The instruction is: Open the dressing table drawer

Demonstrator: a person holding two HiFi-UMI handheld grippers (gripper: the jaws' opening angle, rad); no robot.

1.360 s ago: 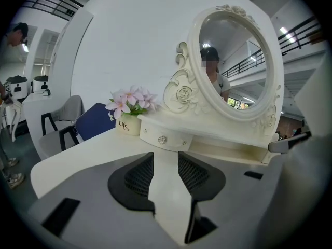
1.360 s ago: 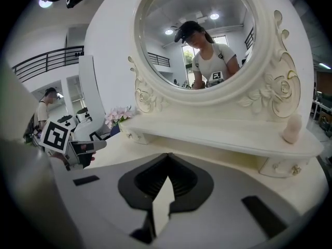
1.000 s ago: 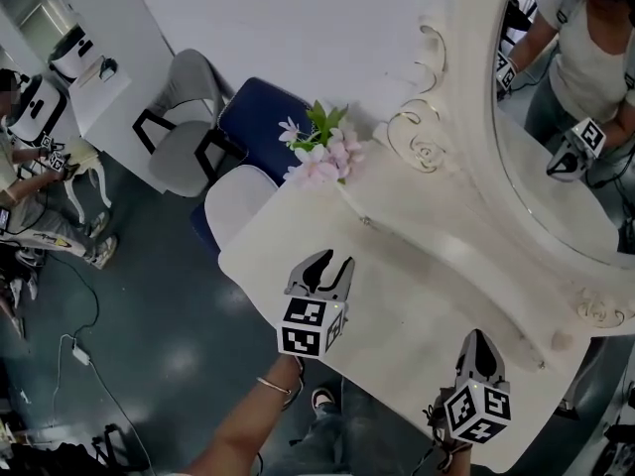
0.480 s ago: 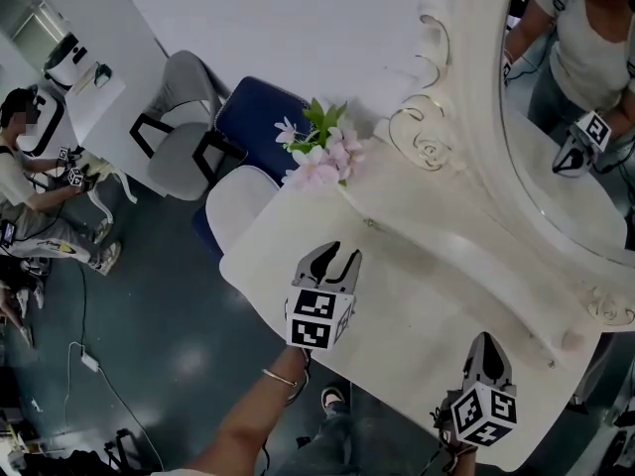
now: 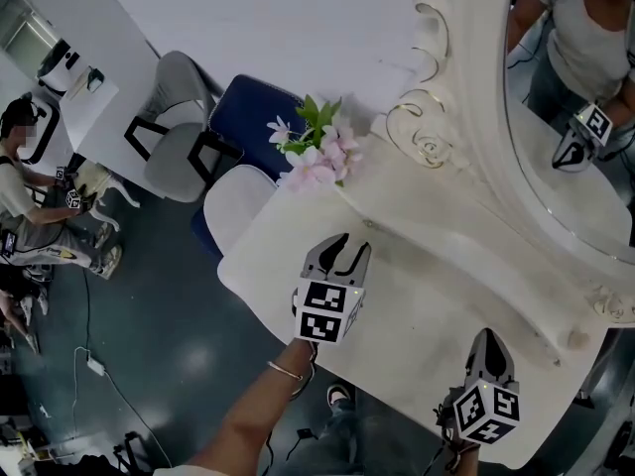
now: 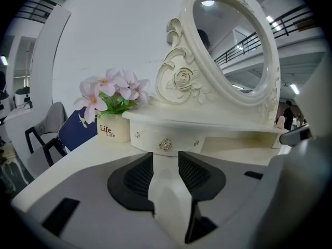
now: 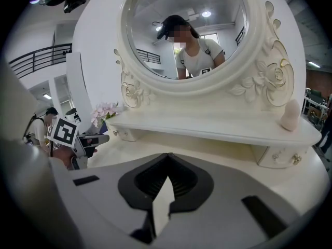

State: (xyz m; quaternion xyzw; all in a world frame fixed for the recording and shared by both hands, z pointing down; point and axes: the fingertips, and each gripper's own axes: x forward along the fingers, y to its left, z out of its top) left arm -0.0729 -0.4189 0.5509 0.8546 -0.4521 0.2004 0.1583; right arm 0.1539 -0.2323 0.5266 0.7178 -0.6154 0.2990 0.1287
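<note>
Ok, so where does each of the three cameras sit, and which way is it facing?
Head view: on the person's head, looking steeply down on the dressing table; left gripper, right gripper and a forearm show.
Left gripper view: low over that table, facing the drawer; its open jaws show.
Right gripper view: further right, facing the mirror; its shut jaws show.
Shared: both gripper views show the flowers and mirror.

Left gripper (image 5: 349,250): further forward over the dressing table top (image 5: 427,296) than a second ago, with the jaw tips now nearer the drawer (image 6: 167,143).
Left forearm (image 5: 253,419): reaches further over the table edge, following the gripper.
Seated person (image 5: 30,181): more fully in frame at the head view's left edge, where earlier the edge cut the figure off.
</note>
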